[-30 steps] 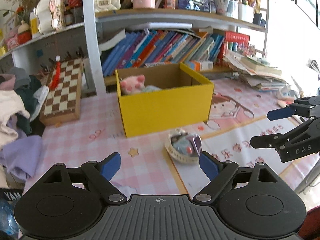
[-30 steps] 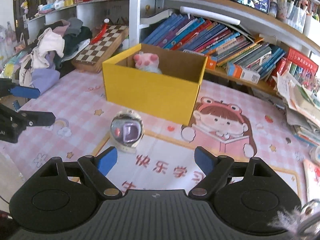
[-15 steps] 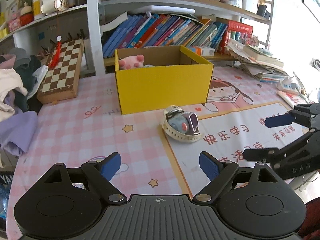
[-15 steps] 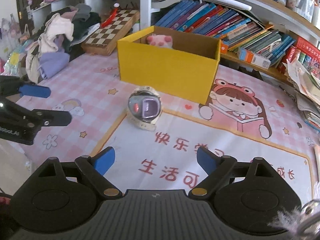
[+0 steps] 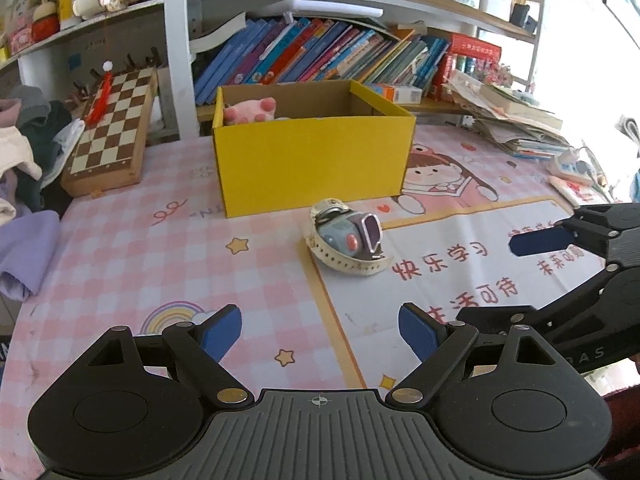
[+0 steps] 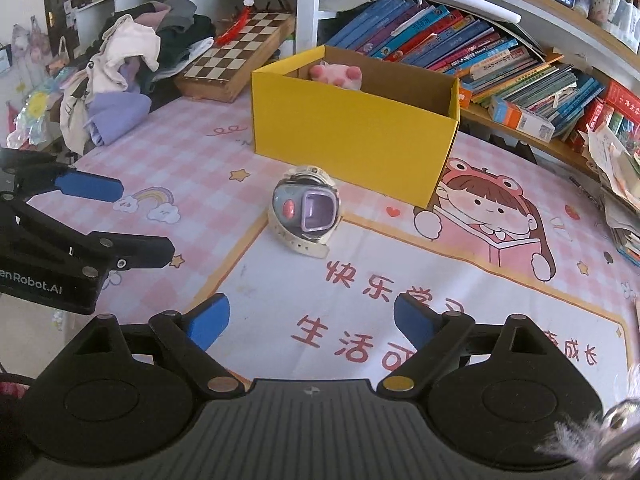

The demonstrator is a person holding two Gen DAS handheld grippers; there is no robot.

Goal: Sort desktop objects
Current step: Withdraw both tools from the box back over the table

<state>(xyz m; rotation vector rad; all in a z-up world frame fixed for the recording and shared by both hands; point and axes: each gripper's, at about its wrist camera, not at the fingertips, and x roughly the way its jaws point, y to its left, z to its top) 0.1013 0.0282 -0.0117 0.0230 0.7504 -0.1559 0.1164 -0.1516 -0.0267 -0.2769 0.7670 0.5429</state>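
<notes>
The child's smartwatch [image 6: 305, 209] lay on the surface [image 6: 192, 168], just in front of the yellow box [image 6: 352, 140] and apart from it, with its cream strap [image 6: 294, 240] looped beneath the purple-framed case. A pink plush toy [image 6: 338, 75] already sat inside the box.

Both hand-held grippers were released and empty. The left hand-held gripper [image 5: 320, 330] and the right hand-held gripper [image 6: 311, 322] hovered short of the watch; the right jaws had just been opening, with nothing between them.

Handling judgement:
1. The watch appeared light and rigid at the case, with a smooth screen that could slip.
2. The strap appeared flexible and would likely sag if gripped alone.
3. The best hold was probably across the 2 sides of the case.
</notes>
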